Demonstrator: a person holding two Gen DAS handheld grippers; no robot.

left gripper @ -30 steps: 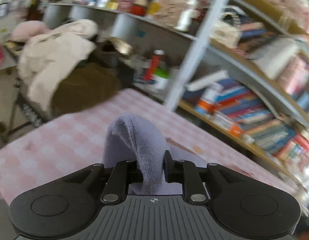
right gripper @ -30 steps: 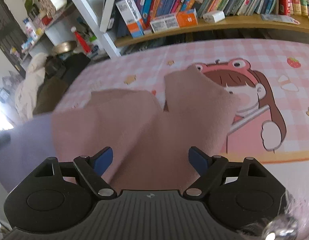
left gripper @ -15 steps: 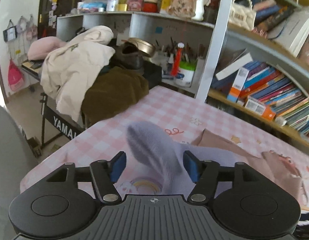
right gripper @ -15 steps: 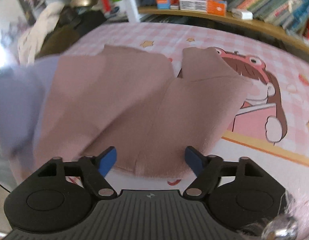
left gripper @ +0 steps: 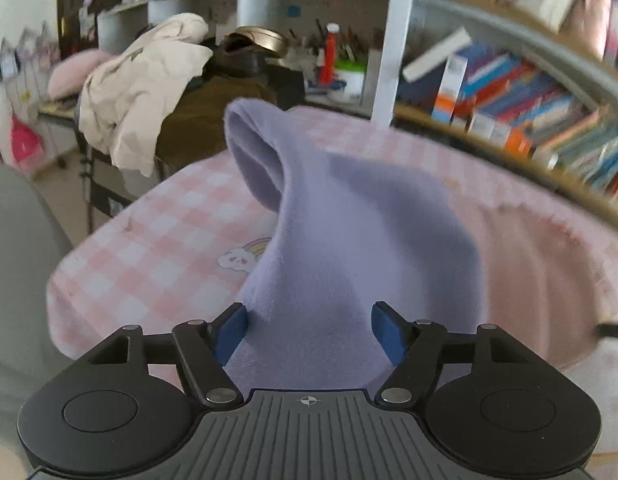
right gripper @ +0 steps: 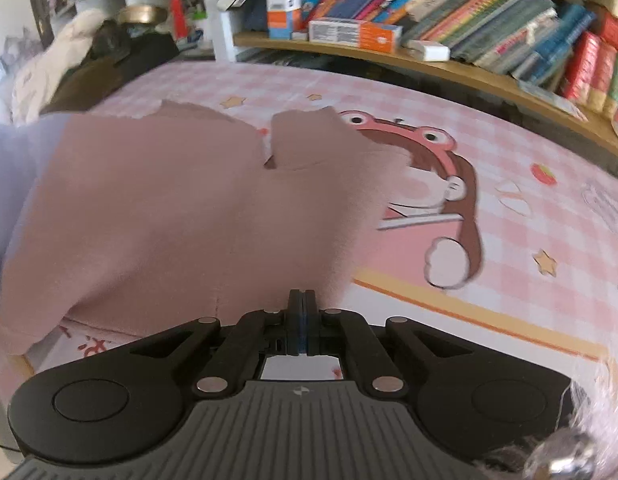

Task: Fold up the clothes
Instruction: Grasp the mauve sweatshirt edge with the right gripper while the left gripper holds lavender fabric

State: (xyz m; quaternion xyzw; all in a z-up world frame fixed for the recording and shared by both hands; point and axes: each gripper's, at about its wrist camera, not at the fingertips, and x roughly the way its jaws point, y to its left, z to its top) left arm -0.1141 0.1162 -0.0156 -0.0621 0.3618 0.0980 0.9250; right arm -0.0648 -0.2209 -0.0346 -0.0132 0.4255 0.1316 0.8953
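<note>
A lilac fleece garment [left gripper: 349,216] lies bunched on the pink checked table cover [left gripper: 157,240], one fold standing up. My left gripper [left gripper: 308,330] is open with the lilac cloth between its blue pads, not pinched. A dusty-pink garment [right gripper: 181,208] lies spread on the cover, beside the lilac one [right gripper: 13,152]; it also shows in the left wrist view [left gripper: 549,264]. My right gripper [right gripper: 302,308] is shut at the pink garment's near edge; whether cloth is pinched between the pads cannot be told.
Bookshelves full of books [right gripper: 449,20] run along the table's far side. A white shelf post [left gripper: 389,40] stands at the back. A chair piled with cream and brown clothes [left gripper: 149,92] stands past the table's left end. A cartoon print [right gripper: 441,184] marks the cover.
My left gripper opened and let go of the lilac cloth, which now lies wider between the fingers. My right gripper went from open to shut at the pink garment's near edge.
</note>
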